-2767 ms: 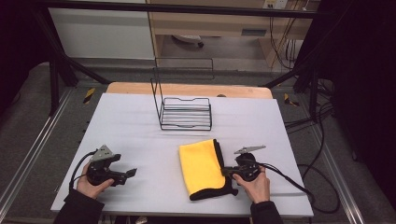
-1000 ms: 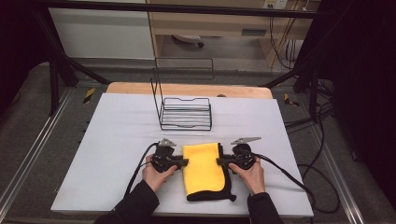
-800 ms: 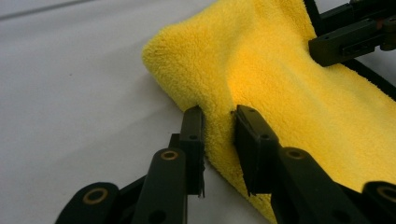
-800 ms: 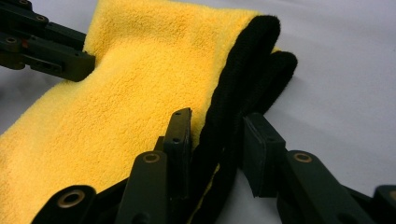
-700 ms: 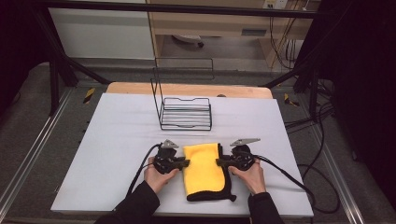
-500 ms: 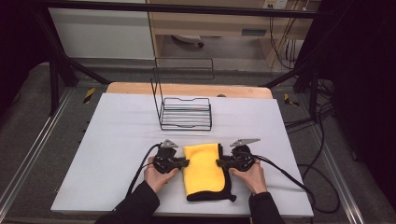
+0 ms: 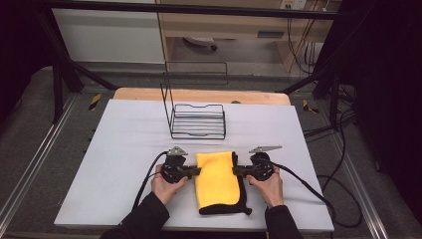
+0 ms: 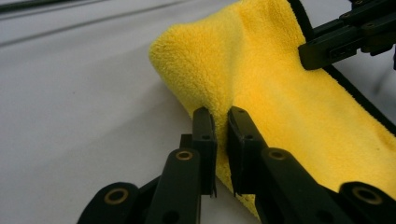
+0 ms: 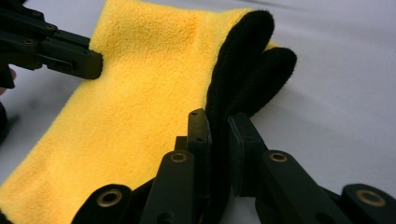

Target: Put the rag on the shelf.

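**High view: both grippers have the folded cloth by its long edges, nothing lifted yet**

The folded yellow microfibre cloth (image 7: 217, 181) with black trim lies flat on the white table (image 7: 124, 149), near the edge closest to the person, at about 6 o'clock from the black wire rack (image 7: 198, 121). The left gripper (image 7: 195, 171) meets the cloth's edge at 9 o'clock, the right gripper (image 7: 237, 171) the opposite edge at 3 o'clock.

In the left gripper view the jaws have just been closing and now pinch a raised ridge of the yellow pile (image 8: 222, 100) between the pads. In the right gripper view the jaws have likewise been closing, and the black-bordered layers (image 9: 243, 60) stand up between them, pinched.

As I judge it, the reach and the grasp are done: each side of the cloth is caught. What is left is the handling itself, which may be lifting, opening or refolding the cloth, or carrying it to the rack at 12 o'clock. Which of these is meant I cannot tell. The cloth rests on the table and the rack is bare.
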### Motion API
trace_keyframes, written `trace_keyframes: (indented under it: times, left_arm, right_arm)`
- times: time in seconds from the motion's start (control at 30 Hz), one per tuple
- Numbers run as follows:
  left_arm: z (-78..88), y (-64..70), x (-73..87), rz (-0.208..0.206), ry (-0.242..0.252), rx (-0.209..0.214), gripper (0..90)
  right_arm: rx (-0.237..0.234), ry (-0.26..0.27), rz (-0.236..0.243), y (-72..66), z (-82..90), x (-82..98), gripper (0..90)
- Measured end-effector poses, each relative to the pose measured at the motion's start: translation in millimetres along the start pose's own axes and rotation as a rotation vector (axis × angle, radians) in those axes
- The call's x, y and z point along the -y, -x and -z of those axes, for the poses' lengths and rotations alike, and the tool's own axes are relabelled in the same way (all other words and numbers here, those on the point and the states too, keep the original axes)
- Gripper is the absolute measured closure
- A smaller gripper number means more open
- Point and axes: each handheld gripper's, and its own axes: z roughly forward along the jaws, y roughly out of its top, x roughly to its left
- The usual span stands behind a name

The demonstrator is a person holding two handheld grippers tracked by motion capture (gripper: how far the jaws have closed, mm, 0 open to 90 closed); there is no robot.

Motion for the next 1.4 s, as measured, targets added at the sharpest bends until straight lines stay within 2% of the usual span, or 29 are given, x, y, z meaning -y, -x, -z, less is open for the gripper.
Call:
trace_keyframes:
  times: [0.23, 0.5, 0.77, 1.03, 1.4]
  left_arm:
    - [15.5, 9.1, -8.9, -0.054, 0.053, -0.003, 81.9]
    - [32.8, 13.7, -17.8, -0.102, 0.106, -0.014, 81.9]
    - [49.7, 16.4, -24.4, -0.128, 0.172, -0.026, 81.9]
    - [62.3, 22.6, -29.8, -0.164, 0.225, -0.037, 81.9]
    - [75.4, 29.0, -39.7, -0.193, 0.266, -0.048, 82.0]
  right_arm:
    - [-0.02, 0.071, 0.014, -8.8, 16.3, -3.0, 81.1]
    - [-0.012, 0.156, 0.055, -23.8, 28.7, -7.7, 81.1]
    - [0.017, 0.251, 0.115, -39.9, 38.2, -12.4, 81.1]
    - [0.037, 0.339, 0.147, -51.4, 48.0, -15.3, 81.3]
    - [0.06, 0.4, 0.179, -62.6, 56.0, -20.8, 81.5]
